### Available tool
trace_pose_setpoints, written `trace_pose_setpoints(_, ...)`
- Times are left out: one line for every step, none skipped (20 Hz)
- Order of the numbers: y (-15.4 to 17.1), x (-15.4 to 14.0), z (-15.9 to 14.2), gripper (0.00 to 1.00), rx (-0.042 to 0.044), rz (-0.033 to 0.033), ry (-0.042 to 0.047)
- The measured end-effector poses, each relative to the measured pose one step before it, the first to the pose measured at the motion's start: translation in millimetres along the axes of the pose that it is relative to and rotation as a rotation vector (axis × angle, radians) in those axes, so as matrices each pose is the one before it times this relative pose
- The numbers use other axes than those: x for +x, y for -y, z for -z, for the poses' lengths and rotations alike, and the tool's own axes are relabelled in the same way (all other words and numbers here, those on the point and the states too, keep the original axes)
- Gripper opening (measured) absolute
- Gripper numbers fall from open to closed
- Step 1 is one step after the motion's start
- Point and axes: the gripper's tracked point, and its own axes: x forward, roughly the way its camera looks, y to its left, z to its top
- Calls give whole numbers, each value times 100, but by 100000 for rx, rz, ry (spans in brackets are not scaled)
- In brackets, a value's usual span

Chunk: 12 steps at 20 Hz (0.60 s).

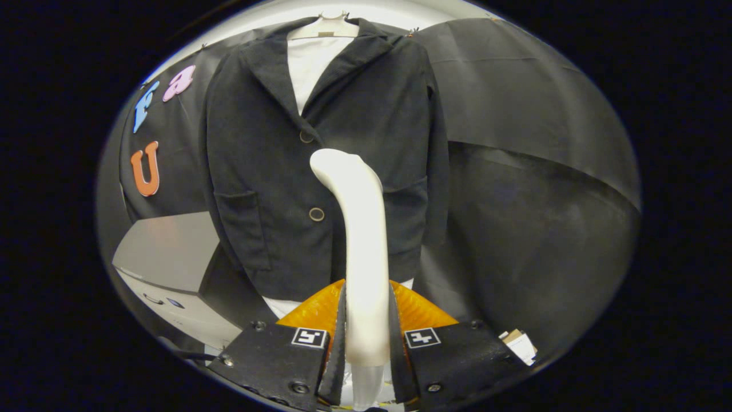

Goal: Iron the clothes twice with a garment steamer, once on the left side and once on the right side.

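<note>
1. Dark jacket [269, 171] hangs on a hanger [325, 26] over a white shirt [311, 63], beyond the fingers; a grey box [166, 252] stands to its left.
2. White steamer [360, 252] stands upright between the fingers, with its curved head at the jacket front, between the two buttons.
3. Gripper [366, 320]: both fingers press on the steamer handle.

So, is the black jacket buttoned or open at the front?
Buttoned: the jacket hangs closed at its two buttons, beyond the steamer clamped in the jaws.
</note>
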Motion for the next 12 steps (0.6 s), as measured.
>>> trace_pose_setpoints(93,152,582,36,-135,284,-761)
trace_pose_setpoints(24,-3,301,36,115,67,-685)
trace_pose_setpoints(55,254,367,36,81,107,-805)
trace_pose_setpoints(-8,65,413,36,49,-116,-875)
trace_pose_setpoints(18,238,575,36,112,-227,-1367)
trace_pose_setpoints(-75,307,449,36,54,-158,-1253)
trace_pose_setpoints(115,137,269,36,-432,427,-606)
trace_pose_setpoints(91,74,133,36,-373,457,-457)
trace_pose_setpoints(-13,65,342,36,63,-3,-645)
trace_pose_setpoints(-121,32,439,36,478,-293,-1030)
trace_pose_setpoints(73,339,788,36,270,-154,-928)
trace_pose_setpoints(37,263,519,36,-190,159,-848)
